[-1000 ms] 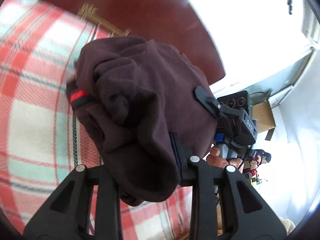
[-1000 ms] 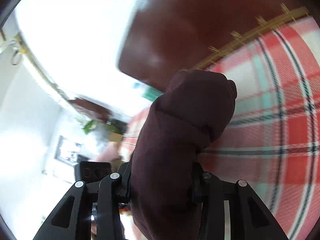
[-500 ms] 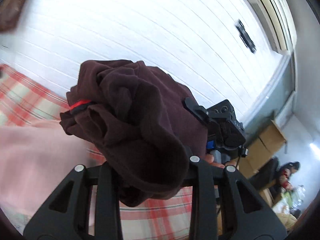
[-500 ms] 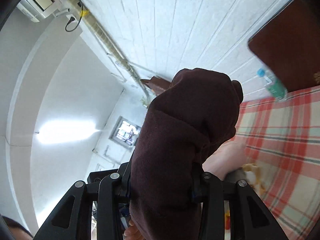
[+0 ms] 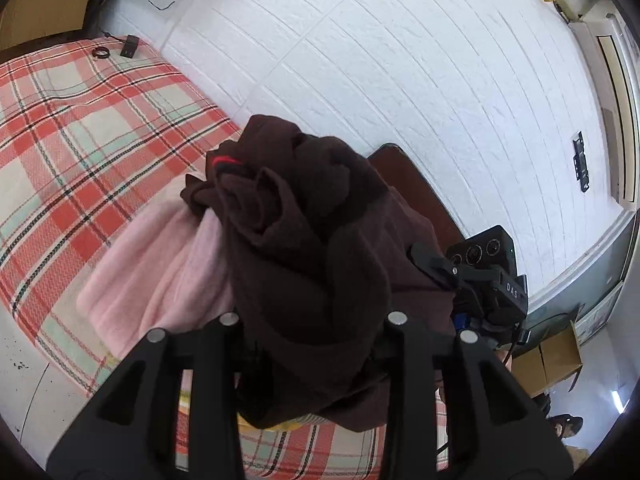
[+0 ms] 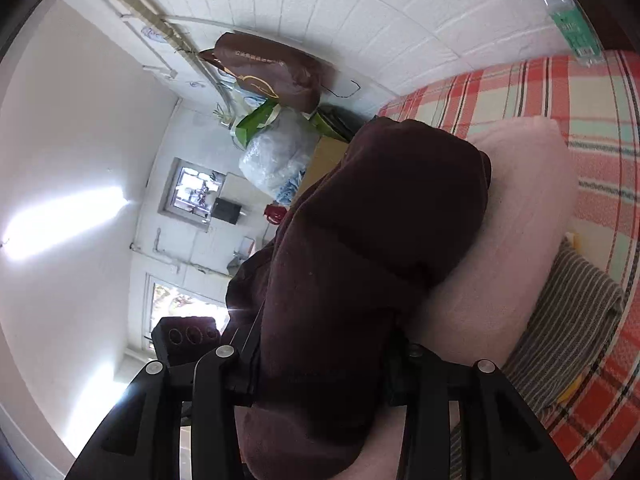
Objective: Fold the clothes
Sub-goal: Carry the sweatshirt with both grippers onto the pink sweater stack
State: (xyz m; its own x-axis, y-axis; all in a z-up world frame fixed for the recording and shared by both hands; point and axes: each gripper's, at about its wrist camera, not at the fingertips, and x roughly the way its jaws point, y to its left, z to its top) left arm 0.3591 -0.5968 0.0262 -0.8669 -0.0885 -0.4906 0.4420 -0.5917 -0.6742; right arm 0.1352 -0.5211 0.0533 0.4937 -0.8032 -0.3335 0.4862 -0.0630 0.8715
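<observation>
- Left gripper [image 5: 312, 344]: jaws partly apart and opening, a thick bunch of the maroon garment [image 5: 308, 248] packed between them. Cloth fills the gap and hides the pads; it looks gripped, not released.
- Garment in the left view: bunched in a rolled wad rising above the fingers, small red tag [image 5: 225, 159] near its top left. A loose fold hangs below the jaw line.
- Right gripper [image 6: 324, 364]: jaws partly apart and opening, a fat fold of the same maroon garment [image 6: 360, 248] wedged between them. Cloth bulges past both fingers; pads hidden, grasp looks held.
- Right gripper also shows in the left view [image 5: 476, 280], off to the right, with the garment spanning between the 2 grippers.
- Garment is off the bed, carried by the 2 grippers above a pink blanket [image 5: 160, 264].
- Pink blanket lies on the plaid bedspread [image 5: 80, 128]; in the right view it sits just behind and right of the garment [image 6: 512, 240].
- Grey striped cloth [image 6: 572, 320] lies beside the pink blanket on the bedspread [image 6: 592, 128], lower right of the right view.
- Water bottle [image 6: 568, 16] stands at the far edge of the bed by the white brick wall [image 6: 360, 12].
- Small black items [image 5: 130, 46] rest on the bedspread's far corner in the left view; too small to identify.
</observation>
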